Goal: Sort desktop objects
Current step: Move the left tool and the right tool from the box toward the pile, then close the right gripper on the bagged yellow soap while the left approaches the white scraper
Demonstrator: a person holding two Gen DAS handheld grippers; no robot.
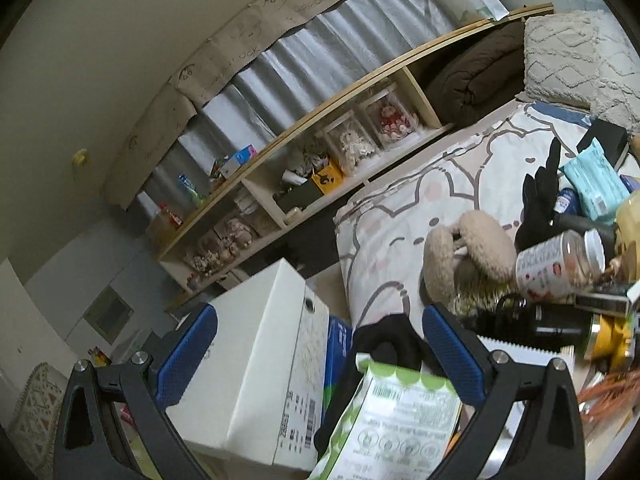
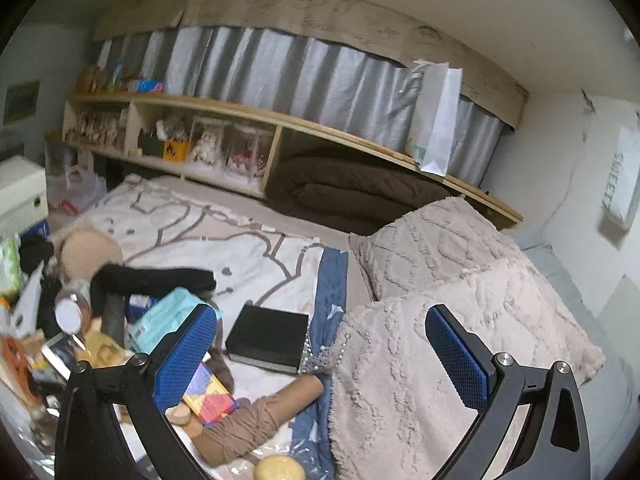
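Here we see the green-and-white packet [image 1: 394, 420] between our left tool [image 1: 320, 354]'s spread pads, its near end cut off; contact unclear. Our right tool [image 2: 320, 354] gapes empty over the bed [image 2: 256, 248], partly hiding the teal pack [image 2: 168, 314].

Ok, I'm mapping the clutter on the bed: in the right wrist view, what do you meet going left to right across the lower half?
White-capped bottle → teal wipes pack → black box → fluffy beige pillow.
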